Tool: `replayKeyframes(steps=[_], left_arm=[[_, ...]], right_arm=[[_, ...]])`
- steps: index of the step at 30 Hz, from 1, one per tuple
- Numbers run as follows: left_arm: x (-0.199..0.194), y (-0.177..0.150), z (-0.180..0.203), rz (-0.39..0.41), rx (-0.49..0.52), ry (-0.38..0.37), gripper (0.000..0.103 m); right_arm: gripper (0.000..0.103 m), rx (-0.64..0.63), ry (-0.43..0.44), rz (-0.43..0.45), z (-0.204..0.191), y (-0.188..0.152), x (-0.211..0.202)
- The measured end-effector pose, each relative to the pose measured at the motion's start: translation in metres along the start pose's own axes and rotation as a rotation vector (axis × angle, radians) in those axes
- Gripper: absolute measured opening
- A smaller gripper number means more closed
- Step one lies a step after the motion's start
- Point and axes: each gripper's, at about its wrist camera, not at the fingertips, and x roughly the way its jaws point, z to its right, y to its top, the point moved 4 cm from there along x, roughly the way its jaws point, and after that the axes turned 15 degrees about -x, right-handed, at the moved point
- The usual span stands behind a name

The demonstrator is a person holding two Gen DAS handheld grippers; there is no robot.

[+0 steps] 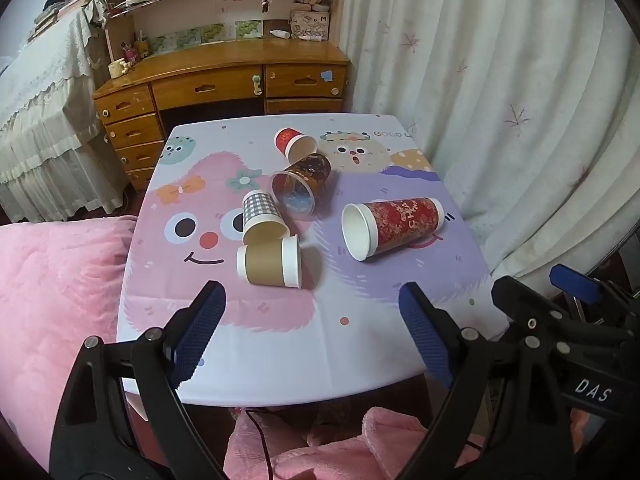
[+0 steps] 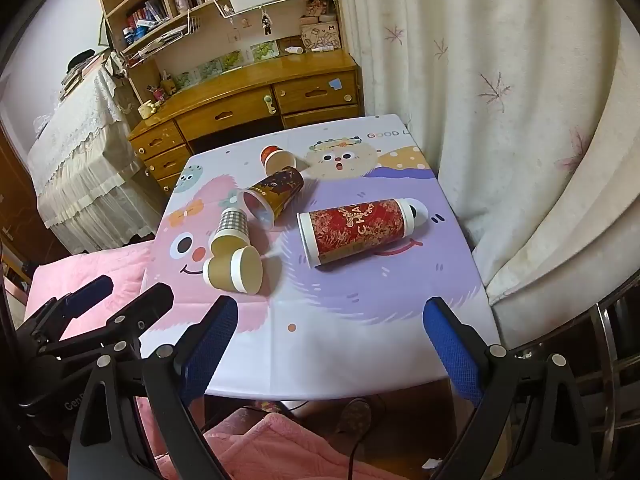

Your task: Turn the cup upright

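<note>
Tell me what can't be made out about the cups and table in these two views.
- Small red cup: its print is too small in both views.
- Checked cup: whether its rim touches the brown cup is unclear; they overlap in both views.
- Table legs: hidden under the tabletop.
- Tall red cup: lettering only partly readable, wrapping out of sight.
</note>
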Motion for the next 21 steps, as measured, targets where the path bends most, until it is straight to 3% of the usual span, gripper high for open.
replayKeyframes(steps=[11, 21], left_arm=[[-0.002, 0.002, 0.0, 0.013, 0.005, 0.029, 0.087], [-0.004, -0.013, 0.002, 0.001, 0.0, 0.011, 0.087]], right_arm=[[0.095, 0.003, 0.006, 0.004, 0.002, -0.001, -0.001], [0.095, 0.018, 0.016, -0.014, 0.006, -0.006, 0.002]])
